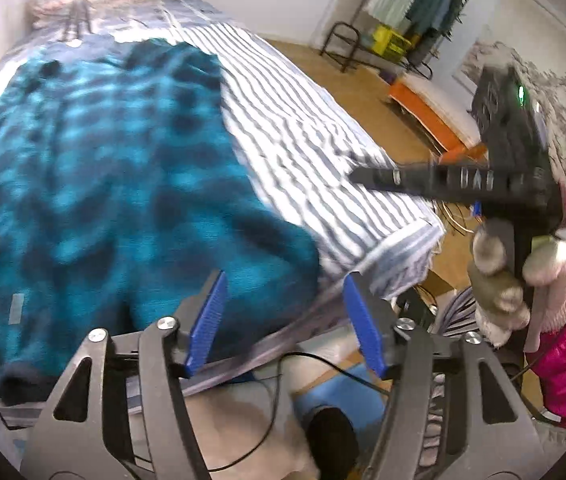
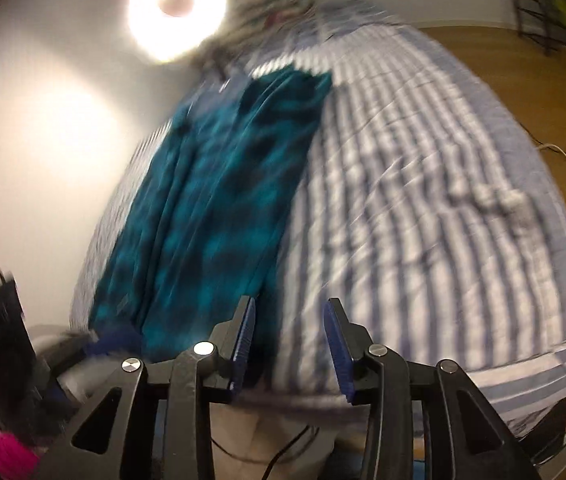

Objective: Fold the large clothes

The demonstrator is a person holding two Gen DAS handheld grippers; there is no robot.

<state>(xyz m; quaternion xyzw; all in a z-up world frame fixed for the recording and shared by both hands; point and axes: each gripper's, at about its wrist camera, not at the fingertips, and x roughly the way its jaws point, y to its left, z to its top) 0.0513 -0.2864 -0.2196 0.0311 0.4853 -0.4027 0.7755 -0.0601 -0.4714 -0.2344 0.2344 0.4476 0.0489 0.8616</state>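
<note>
Teal plaid garment (image 1: 103, 168) spread lengthwise along the left side of the striped bed (image 1: 303, 128), near hem bunched at the bed's near edge. Left gripper (image 1: 283, 320) with fingers spread, nothing between the blue pads — only the hem and bed edge seen through the gap. Right gripper (image 2: 289, 344) with fingers moderately apart, likewise empty, hovering over the seam between garment and bedding.

Risks, as a judgement: pinching the striped sheet together with the hem, since both lie flush at the edge; grabbing a single layer and dragging the fold askew; hem sliding off the near edge — loose fabric, nothing pinning it. Both views blurred, so exact contact hard to tell.

Soft quilted bedding, wrinkled. Wooden floor (image 1: 343, 64) to the right, clothes rack (image 1: 415, 0) far right, orange bench (image 1: 431, 116), ring lamp (image 2: 177, 4) glaring on the far wall.
</note>
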